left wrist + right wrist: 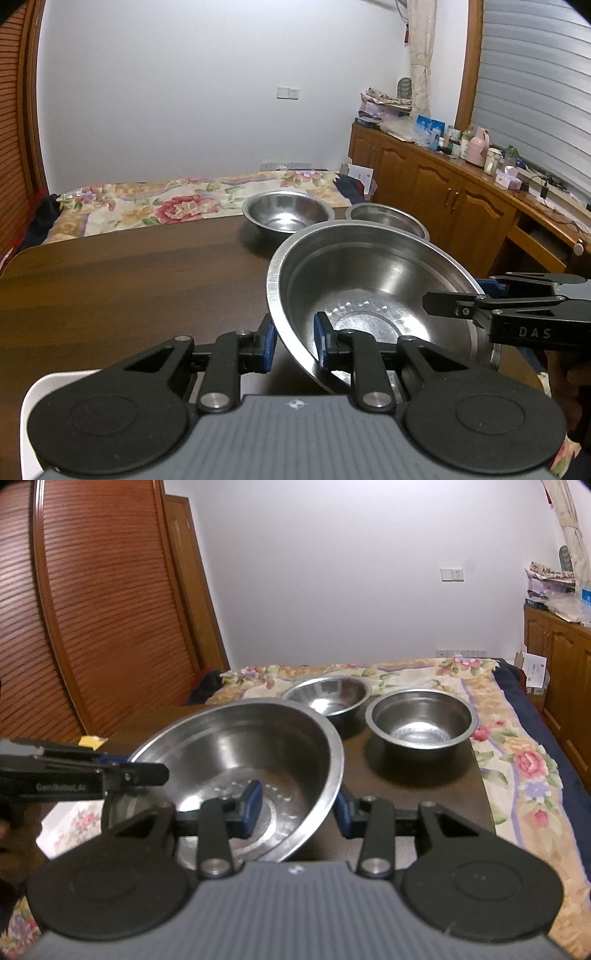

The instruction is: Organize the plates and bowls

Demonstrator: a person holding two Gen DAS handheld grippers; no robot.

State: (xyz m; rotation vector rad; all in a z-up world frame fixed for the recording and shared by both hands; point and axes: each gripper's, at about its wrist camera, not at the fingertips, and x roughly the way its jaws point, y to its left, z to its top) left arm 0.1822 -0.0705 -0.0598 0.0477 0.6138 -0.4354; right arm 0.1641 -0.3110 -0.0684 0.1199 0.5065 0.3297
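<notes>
Grippers: left hand-held gripper (293,343), right hand-held gripper (299,808) clamp big bowl (369,288) rim | beyond: two smaller bowls (288,214) on table (129,280)

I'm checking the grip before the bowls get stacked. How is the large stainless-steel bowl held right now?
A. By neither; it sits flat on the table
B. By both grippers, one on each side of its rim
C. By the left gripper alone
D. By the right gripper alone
B: the left gripper and the right gripper each straddle the rim of the large stainless-steel bowl, which hangs tilted.

Home bedroom: floral bedspread (424,679), louvred wardrobe (92,627), wooden cabinets (443,184)
</notes>
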